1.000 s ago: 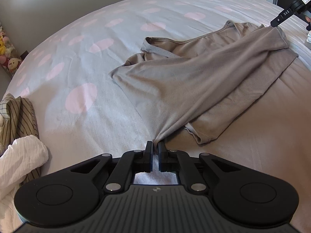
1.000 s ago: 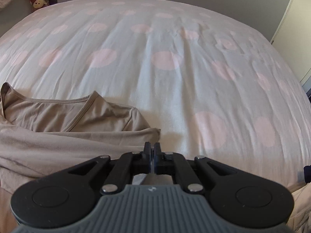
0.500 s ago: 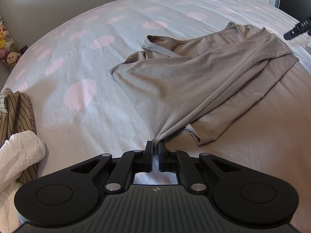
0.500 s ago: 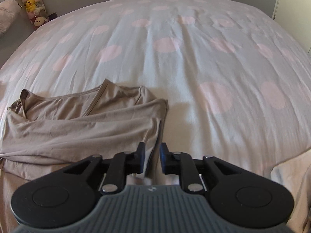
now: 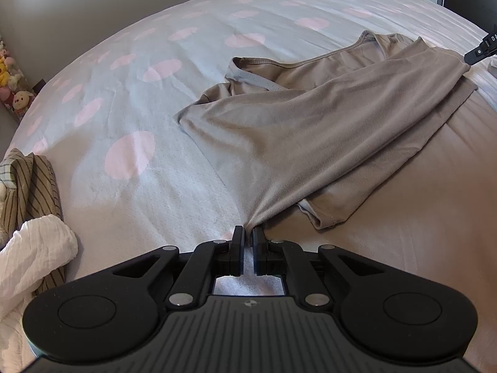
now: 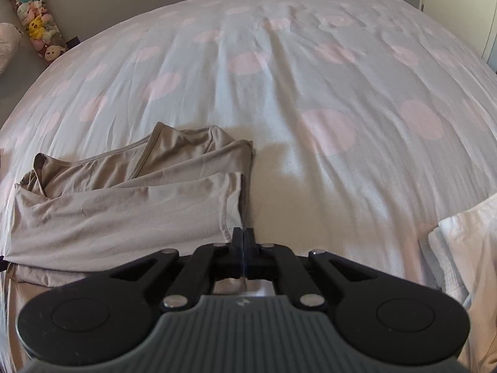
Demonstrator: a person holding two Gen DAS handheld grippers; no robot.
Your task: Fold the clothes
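Surroundings: a bed [image 5: 130,205] under a pale sheet with pink dots fills both views; at its left edge in the left wrist view lie a striped garment [image 5: 29,186] and a white crinkled cloth [image 5: 29,258], touching each other.
Far corner: a row of plush toys [image 6: 37,25] stands against the wall beyond the bed's left side.
Right edge: a folded white cloth [image 6: 459,245] rests on the bed, well apart from the shirt.
In the way: nothing lies on the sheet between either tool and the shirt.
Task's thing: a taupe T-shirt [image 5: 326,130] lies partly folded on the bed, its neckline towards the far side and one layer doubled over another.
Left tool [image 5: 247,239]: nearly closed, pinching a gathered corner of the shirt's hem, the cloth drawn taut up into its fingers.
Right tool [image 6: 244,238]: fingers pressed fully together at the shirt's near right corner; a sliver of cloth appears to sit between them, though this is hard to make out. In the left wrist view its tip [image 5: 481,50] meets the shirt's far corner.
Change, right: its jaws have just been closing; half a second ago they stood apart with the shirt's edge between them, and a second ago they were shut on it.
Change, left: same grip, same place.
Change, shirt: the right side's fold now lies flatter.
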